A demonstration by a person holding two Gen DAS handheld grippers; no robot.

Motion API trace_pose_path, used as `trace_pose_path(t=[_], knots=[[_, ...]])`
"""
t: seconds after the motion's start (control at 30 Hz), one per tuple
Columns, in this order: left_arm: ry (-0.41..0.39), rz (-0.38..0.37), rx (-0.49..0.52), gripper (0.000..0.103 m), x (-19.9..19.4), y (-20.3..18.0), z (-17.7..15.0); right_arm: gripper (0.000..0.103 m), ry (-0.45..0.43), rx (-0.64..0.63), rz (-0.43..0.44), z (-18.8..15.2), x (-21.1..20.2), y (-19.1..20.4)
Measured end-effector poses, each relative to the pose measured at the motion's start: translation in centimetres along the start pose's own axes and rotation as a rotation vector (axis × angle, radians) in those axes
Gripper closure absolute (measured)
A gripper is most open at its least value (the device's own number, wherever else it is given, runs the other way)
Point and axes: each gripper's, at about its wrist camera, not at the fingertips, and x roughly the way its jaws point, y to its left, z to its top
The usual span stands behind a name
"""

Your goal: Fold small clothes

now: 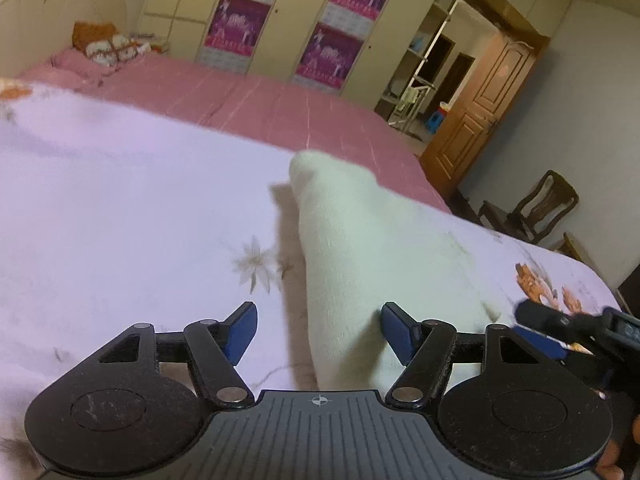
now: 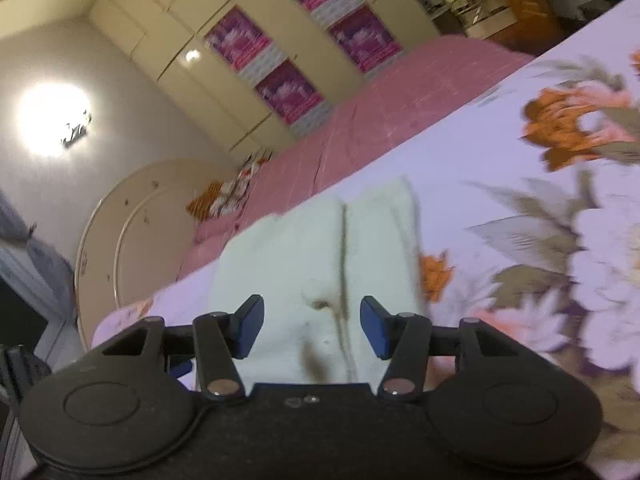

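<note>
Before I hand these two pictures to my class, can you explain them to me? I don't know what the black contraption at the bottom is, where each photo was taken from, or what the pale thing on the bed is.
Each picture comes from a camera mounted on a hand-held gripper, looking forward along its two blue-padded fingers. One shows the left gripper, the other the right gripper; a person holds one in each hand. Both hang over a flowered bedspread on a bed. The pale thing is a small whitish garment lying on it, with a dark crease or seam down it in the right view. Both sets of jaws stand open with the cloth between them, so nothing is gripped.
</note>
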Motion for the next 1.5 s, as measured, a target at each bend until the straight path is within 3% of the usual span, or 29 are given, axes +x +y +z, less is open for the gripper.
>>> trace_pose_path(t=[0.13,0.37,0.47,0.6,0.67,0.7,0.73,0.83,1.03,1.2,1.27,1.4,1.5], knots=[[0.008,-0.008,-0.020,0.035,1.2,-0.3,-0.7,0.051,0.051,-0.026,-0.029,0.1,2.2,0.1],[0.009,-0.037,-0.012,0.034,4.3,0.3,-1.8,0.055,0.105,-0.062,0.031,-0.8,2.5,1.4],[0.016,-0.047,-0.008,0.034,4.5,0.5,-1.9,0.056,0.112,-0.017,0.044,-0.4,3.1,0.7],[0.028,-0.058,-0.004,0.034,4.6,0.7,-1.8,0.056,0.139,0.107,0.122,0.4,3.9,-1.0],[0.033,-0.056,0.002,0.034,4.7,0.7,-1.7,0.059,0.146,0.136,0.133,0.6,4.2,-1.3],[0.035,-0.053,0.006,0.034,4.9,0.5,-1.5,0.067,0.154,0.103,0.108,0.6,4.3,-0.8],[0.030,-0.047,0.017,0.034,4.8,0.3,-1.3,0.081,0.157,0.048,0.076,0.5,4.4,0.0],[-0.013,-0.038,0.029,0.034,4.2,0.0,-1.0,0.087,0.117,-0.120,-0.010,0.1,3.8,3.0],[0.000,-0.086,0.068,0.034,4.3,-2.0,-0.3,0.088,0.031,-0.276,-0.075,0.0,0.6,6.3],[0.080,-0.072,0.177,0.034,5.9,-5.4,-1.1,0.088,0.047,-0.207,-0.150,-0.2,-0.5,2.9],[0.080,-0.068,0.178,0.034,5.9,-5.8,-1.2,0.088,0.092,-0.138,-0.143,-0.5,0.7,0.9],[0.078,-0.071,0.188,0.034,5.0,-5.6,-0.7,0.086,0.085,-0.117,-0.105,-0.6,0.6,0.5],[0.005,-0.069,0.179,0.034,3.8,-4.5,0.6,0.075,0.059,-0.119,-0.100,0.0,-0.6,0.3]])
